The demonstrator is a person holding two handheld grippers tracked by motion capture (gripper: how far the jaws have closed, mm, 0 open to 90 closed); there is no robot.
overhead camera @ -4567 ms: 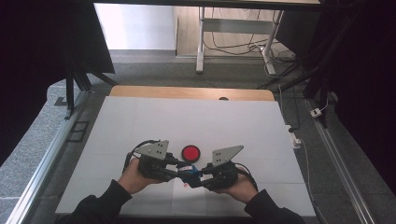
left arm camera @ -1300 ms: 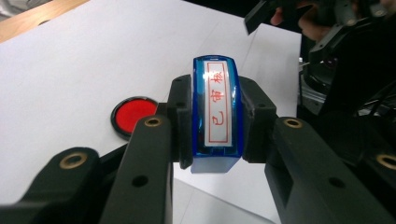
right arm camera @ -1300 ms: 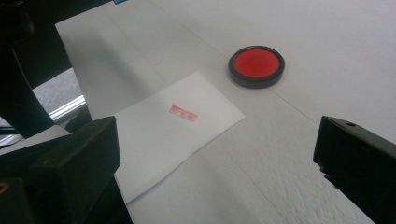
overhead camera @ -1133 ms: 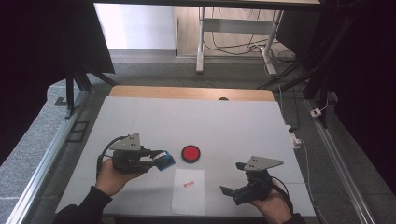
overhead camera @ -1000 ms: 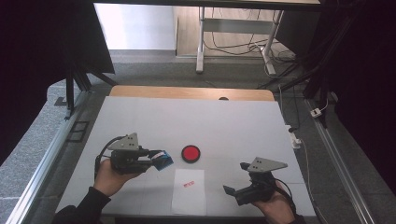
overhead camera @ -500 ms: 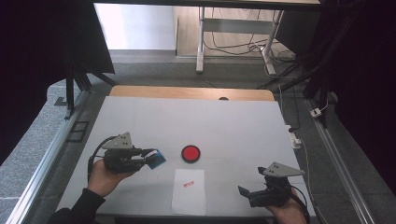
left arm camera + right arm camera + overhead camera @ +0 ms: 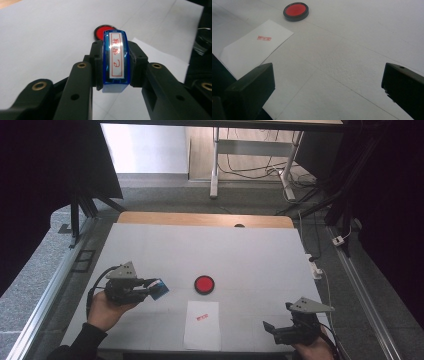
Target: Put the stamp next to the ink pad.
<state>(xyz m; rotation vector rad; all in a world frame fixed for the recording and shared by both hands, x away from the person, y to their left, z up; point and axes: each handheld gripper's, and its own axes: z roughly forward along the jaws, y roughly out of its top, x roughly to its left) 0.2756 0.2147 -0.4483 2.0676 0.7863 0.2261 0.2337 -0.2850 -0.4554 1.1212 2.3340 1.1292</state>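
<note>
Your left hand-held gripper clamps the stamp; the right gapes empty. Set the stamp down gently on bare worktop, clear of the paper.

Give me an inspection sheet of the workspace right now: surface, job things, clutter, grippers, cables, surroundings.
Surface: white table, wooden strip along the far edge.
Job's things: blue stamp with red characters on its face; red ink pad open, mid-table; paper sheet at the near edge, bearing one red imprint.
Clutter: nothing seen.
Grippers: left gripper shut on the stamp, off the paper; right gripper open, empty.
Cables: one trails from the left gripper; more lie on the floor beyond.
Surroundings: dark curtains, metal desk legs behind.
</note>
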